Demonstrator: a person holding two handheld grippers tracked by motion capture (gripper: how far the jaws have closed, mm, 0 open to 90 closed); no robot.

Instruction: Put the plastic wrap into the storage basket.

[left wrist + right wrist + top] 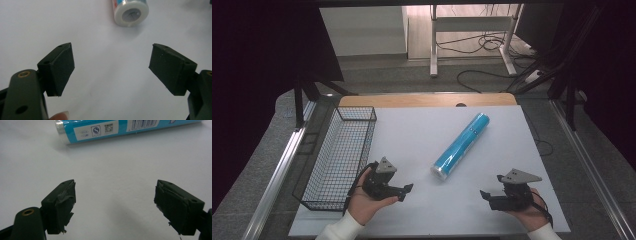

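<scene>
A long blue roll (pixel 460 145) in shiny wrap lies slanted on the white table top (pixel 422 130), its near white end toward me. In the left gripper view that white end (pixel 131 12) sits ahead of the jaws, apart from them. My left gripper (pixel 407 191) is held low at the front left, open with nothing between its pads (pixel 62 67). My right gripper (pixel 484 195) is at the front right, open and empty, pointing left. The roll's blue label side (pixel 112 128) lies beyond the right gripper's pads (pixel 63 202).
A black wire basket (pixel 339 155) stands along the left edge of the table, empty. The table's wooden far edge (pixel 427 100) and metal rails run at the sides. Cables and a desk frame (pixel 472 35) lie on the floor beyond.
</scene>
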